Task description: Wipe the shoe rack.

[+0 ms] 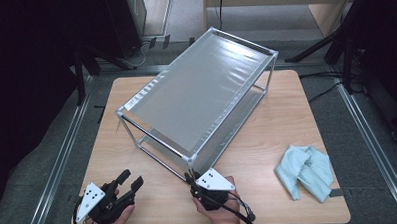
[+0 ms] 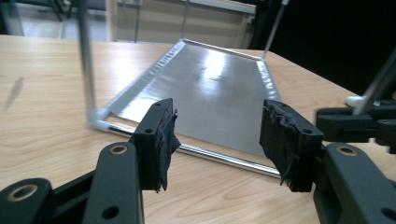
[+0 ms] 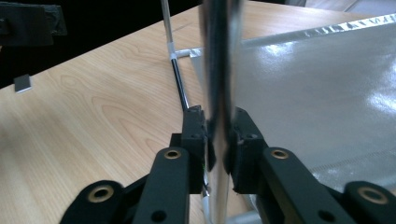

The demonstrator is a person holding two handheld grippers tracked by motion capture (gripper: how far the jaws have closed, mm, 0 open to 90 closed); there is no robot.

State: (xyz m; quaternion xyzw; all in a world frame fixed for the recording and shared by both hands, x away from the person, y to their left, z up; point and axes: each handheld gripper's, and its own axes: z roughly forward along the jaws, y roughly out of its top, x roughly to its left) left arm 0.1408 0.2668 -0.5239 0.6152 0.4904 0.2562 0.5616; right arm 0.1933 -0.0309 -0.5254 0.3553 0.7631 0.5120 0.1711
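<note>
A two-shelf metal rack (image 1: 195, 87) with silvery sheets stands slantwise on the wooden table (image 1: 282, 119). My right gripper (image 1: 190, 176) is at the rack's near corner, shut on the upright corner post (image 3: 219, 70); in the right gripper view both pads press on that post (image 3: 219, 135). My left gripper (image 1: 130, 178) sits near the table's front left, apart from the rack and open. In the left gripper view its jaws (image 2: 217, 135) stand wide with nothing between them, facing the lower shelf (image 2: 219, 93) and its front rail (image 2: 224, 161).
A crumpled light-blue cloth (image 1: 306, 171) lies at the table's front right. Bare wood surrounds the rack at left and right. Dark stands and floor rails border the table on both sides.
</note>
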